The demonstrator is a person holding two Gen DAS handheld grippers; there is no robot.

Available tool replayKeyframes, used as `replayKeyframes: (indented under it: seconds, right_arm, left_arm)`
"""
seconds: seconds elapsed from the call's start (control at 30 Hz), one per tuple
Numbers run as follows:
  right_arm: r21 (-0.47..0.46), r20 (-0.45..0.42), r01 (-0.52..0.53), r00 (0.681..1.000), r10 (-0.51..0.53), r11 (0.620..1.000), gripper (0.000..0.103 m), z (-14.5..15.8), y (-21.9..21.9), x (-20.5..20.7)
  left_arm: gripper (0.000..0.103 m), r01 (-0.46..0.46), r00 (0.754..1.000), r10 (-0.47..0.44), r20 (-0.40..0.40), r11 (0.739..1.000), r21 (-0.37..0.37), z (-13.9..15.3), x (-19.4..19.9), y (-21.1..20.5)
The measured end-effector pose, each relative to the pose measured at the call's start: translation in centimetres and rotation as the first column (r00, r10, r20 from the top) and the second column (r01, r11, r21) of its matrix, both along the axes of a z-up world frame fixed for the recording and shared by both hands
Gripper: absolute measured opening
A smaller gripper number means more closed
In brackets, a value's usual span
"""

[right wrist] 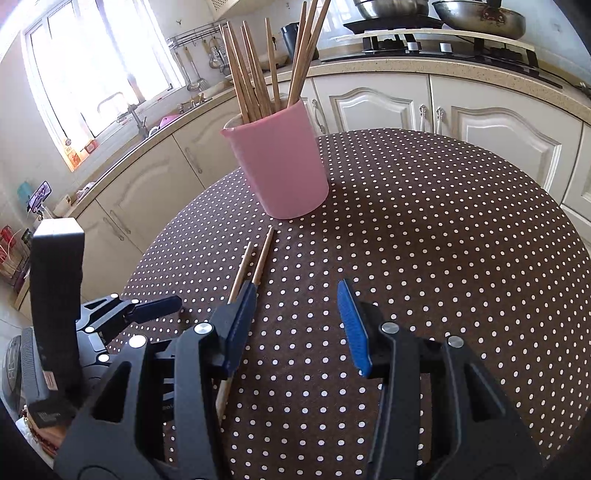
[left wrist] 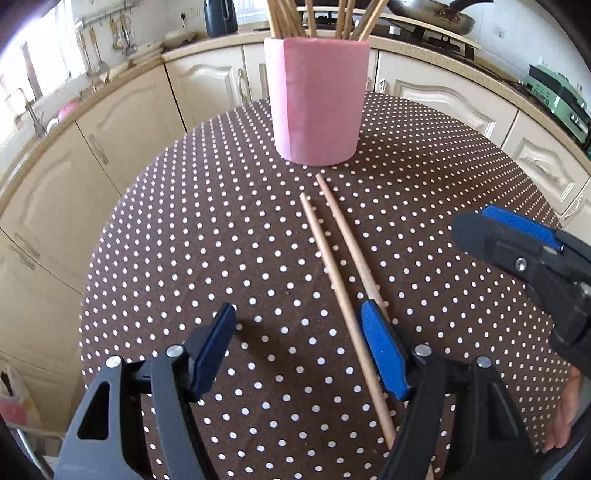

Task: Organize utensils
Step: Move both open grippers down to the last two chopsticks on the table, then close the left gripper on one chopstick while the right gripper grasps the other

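A pink cup (left wrist: 316,99) stands at the far side of the table and holds several wooden chopsticks (left wrist: 291,16); it also shows in the right wrist view (right wrist: 282,162). Two loose chopsticks (left wrist: 341,266) lie side by side on the cloth in front of the cup, and show in the right wrist view (right wrist: 255,266). My left gripper (left wrist: 299,339) is open above the table, its right finger over the loose pair. My right gripper (right wrist: 295,317) is open and empty, just right of the pair; it appears at the right of the left wrist view (left wrist: 517,236).
The round table (left wrist: 184,229) has a brown cloth with white dots. Cream kitchen cabinets (right wrist: 388,107) and a counter curve behind it, with a stove and pans (right wrist: 476,18) at the back right and a sink under a window (right wrist: 92,66) at the left.
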State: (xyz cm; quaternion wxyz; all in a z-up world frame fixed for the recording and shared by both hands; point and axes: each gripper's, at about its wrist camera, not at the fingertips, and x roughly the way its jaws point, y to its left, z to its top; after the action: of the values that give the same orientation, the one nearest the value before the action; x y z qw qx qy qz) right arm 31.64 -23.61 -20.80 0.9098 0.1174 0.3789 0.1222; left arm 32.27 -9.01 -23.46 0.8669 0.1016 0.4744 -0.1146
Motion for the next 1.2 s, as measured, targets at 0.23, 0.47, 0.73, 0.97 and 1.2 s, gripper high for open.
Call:
replayKeyframes:
  seconds: [0.23, 0.47, 0.73, 0.97, 1.2]
  right_arm:
    - [-0.037, -0.046, -0.043, 0.998, 0.041, 0.998, 0.046, 0.1, 1.1, 0.8]
    - [-0.057, -0.137, -0.106, 0.986, 0.097, 0.993, 0.046, -0.2, 3.5, 2.4]
    - [-0.131, -0.276, -0.17, 0.952, 0.128, 0.977, 0.044, -1.1, 6.4, 4.9]
    - [-0.172, -0.334, -0.203, 0.932, 0.137, 0.964, 0.03, -1.2, 8.0, 6.2]
    - [-0.304, -0.337, -0.233, 0.933, 0.125, 0.924, 0.013, -1.7, 10.5, 6.7]
  left_arm:
    - [0.041, 0.007, 1.0, -0.008, -0.022, 0.999, -0.034, 0.5, 0.4, 0.2]
    - [0.009, 0.002, 0.999, -0.004, -0.039, 0.999, -0.051, 0.8, 1.1, 1.6]
    - [0.007, -0.002, 0.998, -0.004, -0.061, 0.994, -0.107, 0.7, 1.4, 3.2]
    - [0.007, -0.01, 0.998, 0.003, -0.059, 0.993, -0.117, 0.3, 1.7, 3.8]
    - [0.007, -0.019, 0.998, 0.013, -0.055, 0.993, -0.118, 0.2, 1.5, 3.7]
